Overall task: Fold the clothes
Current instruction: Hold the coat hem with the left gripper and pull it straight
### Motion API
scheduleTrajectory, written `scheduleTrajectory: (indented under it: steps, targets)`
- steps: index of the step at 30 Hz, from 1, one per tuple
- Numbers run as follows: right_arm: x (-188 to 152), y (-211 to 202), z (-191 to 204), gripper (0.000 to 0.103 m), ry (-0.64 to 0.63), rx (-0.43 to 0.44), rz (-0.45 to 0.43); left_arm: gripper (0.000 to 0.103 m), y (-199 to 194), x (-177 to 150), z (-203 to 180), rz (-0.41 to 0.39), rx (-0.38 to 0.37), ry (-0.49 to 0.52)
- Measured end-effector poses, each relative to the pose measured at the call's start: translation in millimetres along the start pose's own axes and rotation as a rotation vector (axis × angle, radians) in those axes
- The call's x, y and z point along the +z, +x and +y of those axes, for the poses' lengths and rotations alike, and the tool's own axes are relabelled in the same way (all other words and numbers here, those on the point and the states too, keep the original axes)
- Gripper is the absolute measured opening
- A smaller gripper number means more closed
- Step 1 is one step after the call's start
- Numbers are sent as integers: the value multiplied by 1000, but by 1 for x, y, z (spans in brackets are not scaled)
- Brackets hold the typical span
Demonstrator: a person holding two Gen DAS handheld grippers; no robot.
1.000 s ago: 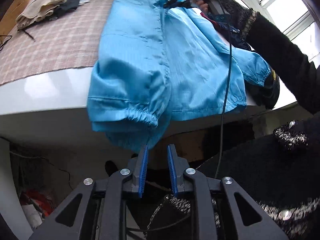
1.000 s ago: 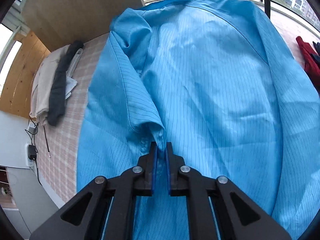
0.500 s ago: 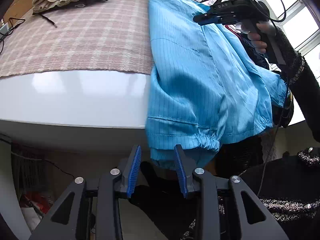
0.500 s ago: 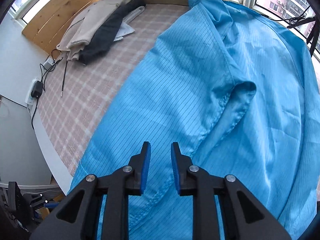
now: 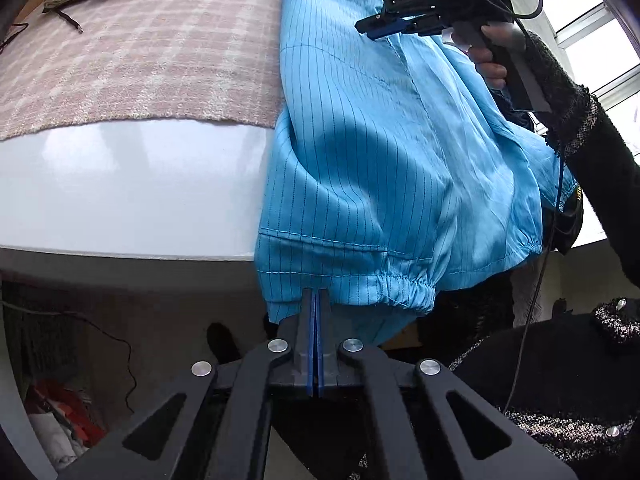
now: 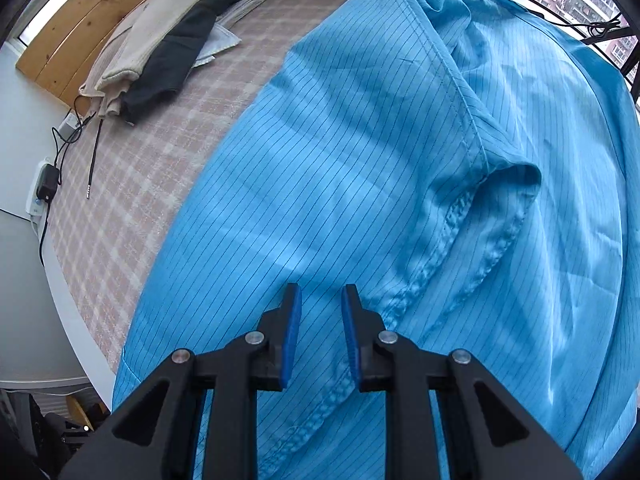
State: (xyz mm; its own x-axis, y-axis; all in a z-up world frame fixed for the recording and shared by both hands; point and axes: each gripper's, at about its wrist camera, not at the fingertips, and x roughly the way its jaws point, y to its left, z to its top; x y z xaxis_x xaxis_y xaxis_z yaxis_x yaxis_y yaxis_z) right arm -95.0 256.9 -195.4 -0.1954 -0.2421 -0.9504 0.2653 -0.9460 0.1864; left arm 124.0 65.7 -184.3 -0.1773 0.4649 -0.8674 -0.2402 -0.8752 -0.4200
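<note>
The left gripper (image 5: 316,300) has just squeezed its fingers tight on the hanging hem of the blue jacket (image 5: 380,152), while the right gripper (image 6: 318,320) holds its fingers a little apart, empty, just above the jacket on the surface (image 5: 120,184).

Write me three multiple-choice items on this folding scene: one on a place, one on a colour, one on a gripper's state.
1. Where does the garment's hem hang?
A. Over the table's front edge
B. Inside a drawer
C. On a hanger

2. What colour is the garment?
A. Red
B. Blue
C. White

3. How do the right gripper's jaws stand?
A. Pressed together
B. Apart, above the cloth
C. Clamped on a cable

Answers: 1 A, the blue garment drapes past the white table edge; 2 B, blue with thin dark stripes; 3 B, a gap shows between the right gripper pads.
</note>
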Motion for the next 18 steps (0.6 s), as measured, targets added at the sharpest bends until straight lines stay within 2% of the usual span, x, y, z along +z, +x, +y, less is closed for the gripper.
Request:
scheduleTrajectory:
  steps: [1,2,3,5,13,14,15,16,17,18]
  targets:
    - [0,-2,-1,21,1,2,-4,0,-3,0,2,-5,2,-3]
    - [0,-5,-1,21,-2,6,-7,7,-6,-1,3,-11,4,-6]
    - [0,-6,-1,21,-9,5,-5,23,-9,-1,5,-16,5,-9]
    - [0,-7,0,21,-31,-7,1,40,-9,0,6,-11,17,0]
    - [0,-3,1,21,-52,-22,14,39,8,9,14,19,4,-33]
    - [0,-2,2,21,-56,-23,15,33,10,9,14,23,2,-34]
    - [1,-1,3,21,-59,-25,15,20,11,9,13,24,-1,-30]
    - [2,0,4,21,-62,-26,15,15,12,10,13,25,-4,-27]
    - [2,1,5,21,-65,-29,15,4,13,10,12,23,-10,-23]
    - [2,2,6,21,-70,-34,17,2,11,9,11,16,-20,-16]
